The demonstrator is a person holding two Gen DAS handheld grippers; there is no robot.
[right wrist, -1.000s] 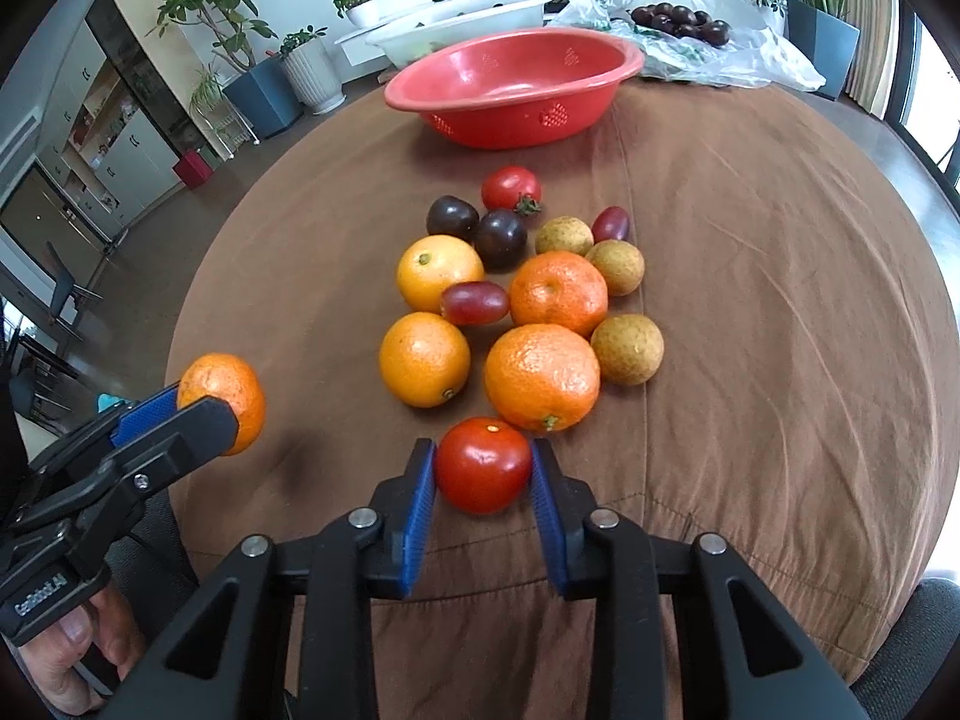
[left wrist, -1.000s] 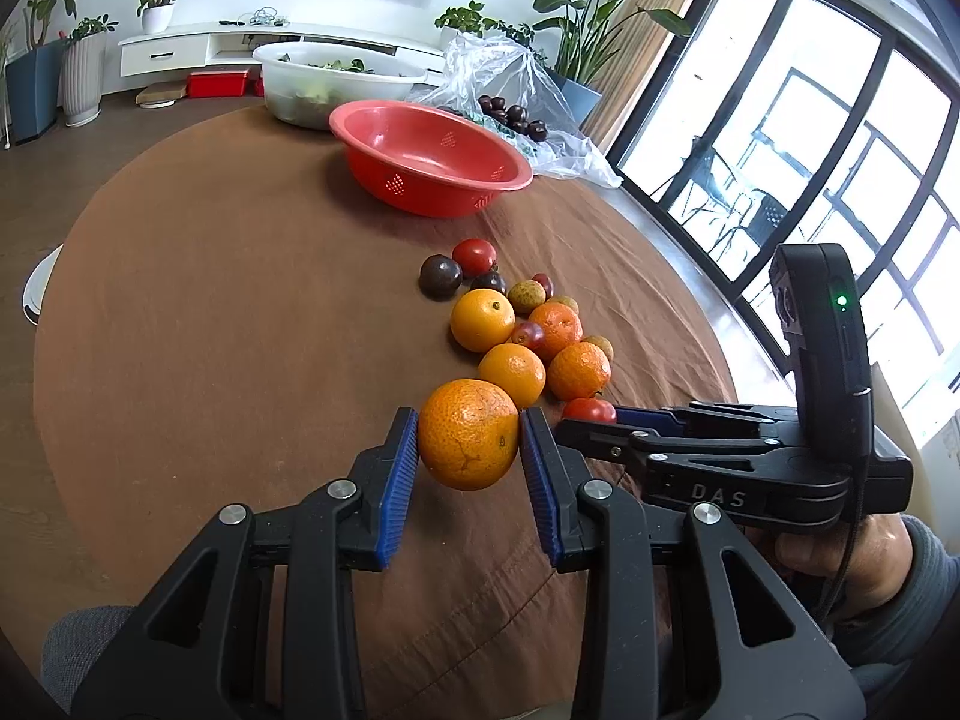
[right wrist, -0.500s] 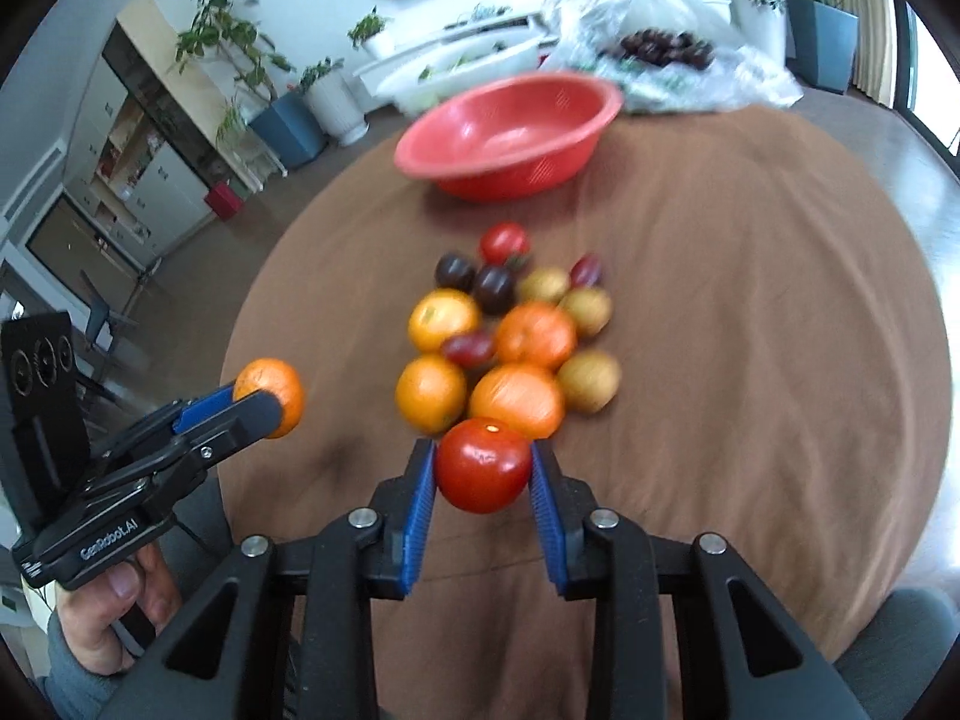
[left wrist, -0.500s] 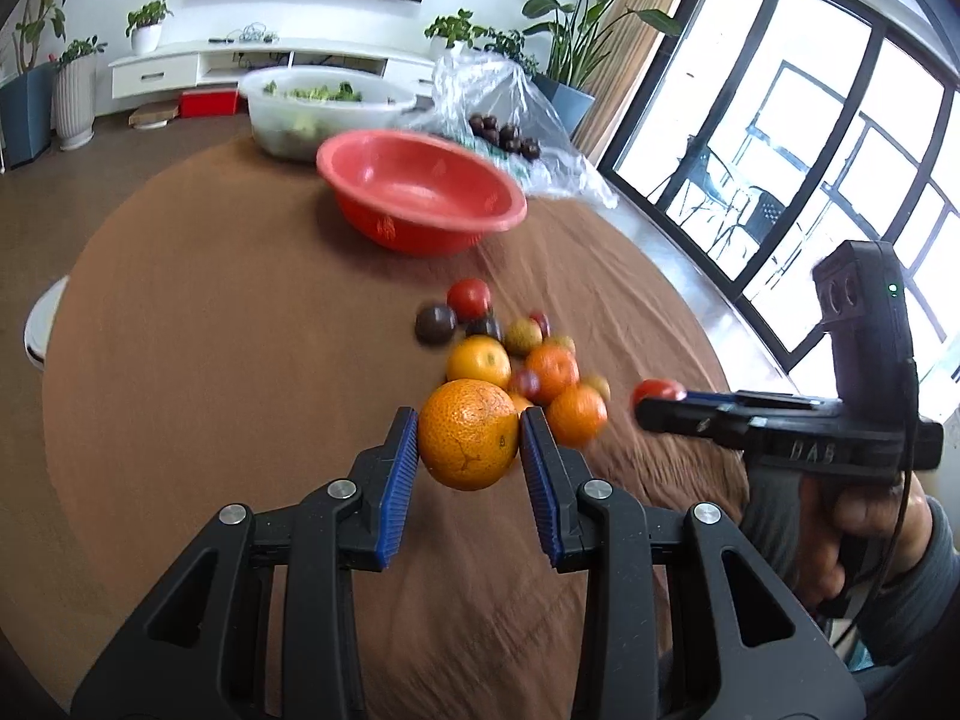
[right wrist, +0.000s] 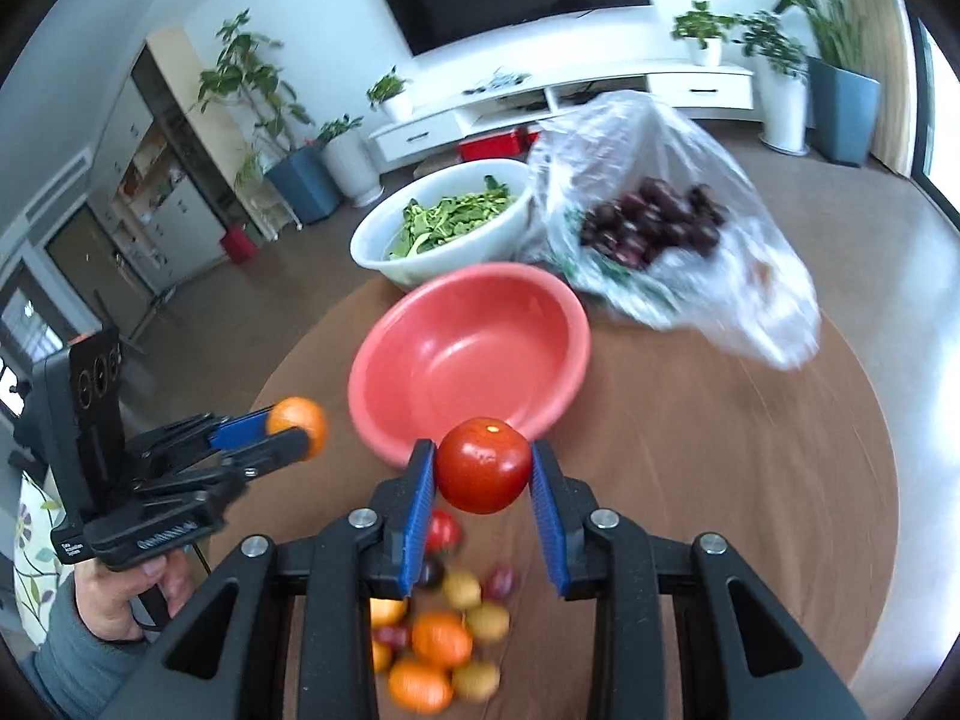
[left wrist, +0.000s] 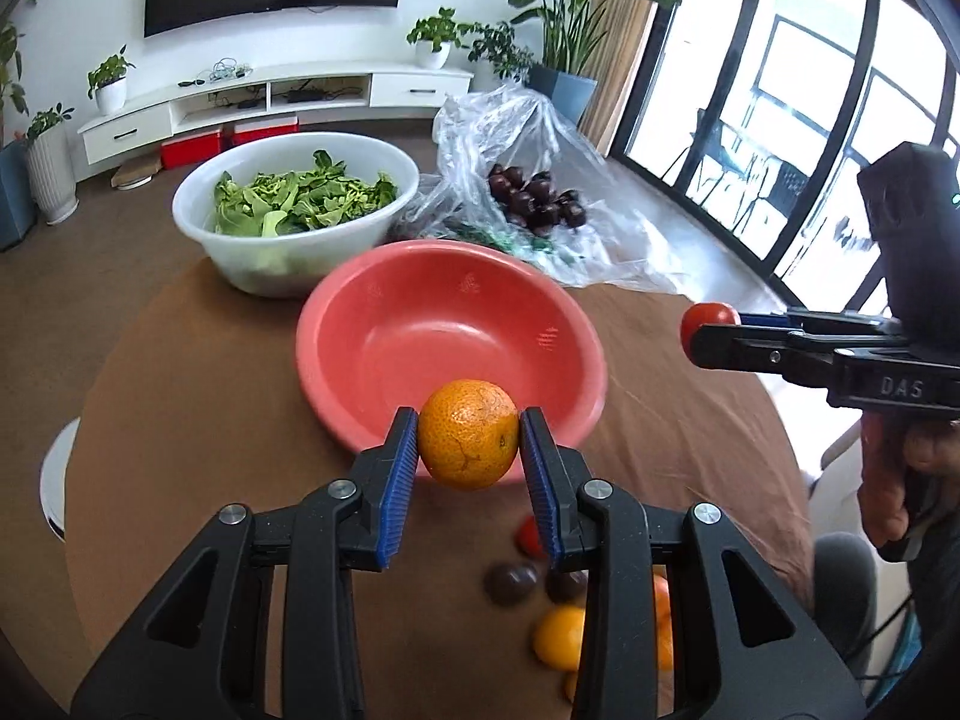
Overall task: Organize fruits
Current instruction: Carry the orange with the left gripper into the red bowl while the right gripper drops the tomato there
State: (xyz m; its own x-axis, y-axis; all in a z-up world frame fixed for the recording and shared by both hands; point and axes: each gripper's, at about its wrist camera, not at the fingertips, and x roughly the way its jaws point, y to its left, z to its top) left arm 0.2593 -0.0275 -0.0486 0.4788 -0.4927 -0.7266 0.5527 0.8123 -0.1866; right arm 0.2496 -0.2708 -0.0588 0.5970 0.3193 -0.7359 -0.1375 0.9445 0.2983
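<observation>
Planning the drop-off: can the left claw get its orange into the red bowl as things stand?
Probably yes. The left claw grips the orange just short of the red bowl's near rim; the bowl is empty, nothing lies between, and the right claw holds its tomato off to the side.

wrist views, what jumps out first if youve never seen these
The orange clamped in the left claw and the red tomato clamped in the right claw, both held up just short of the empty red bowl in the middle of the brown table. Behind the bowl sit a white bowl of greens and a clear bag of dark fruit; the remaining fruit pile lies blurred below the claws.
</observation>
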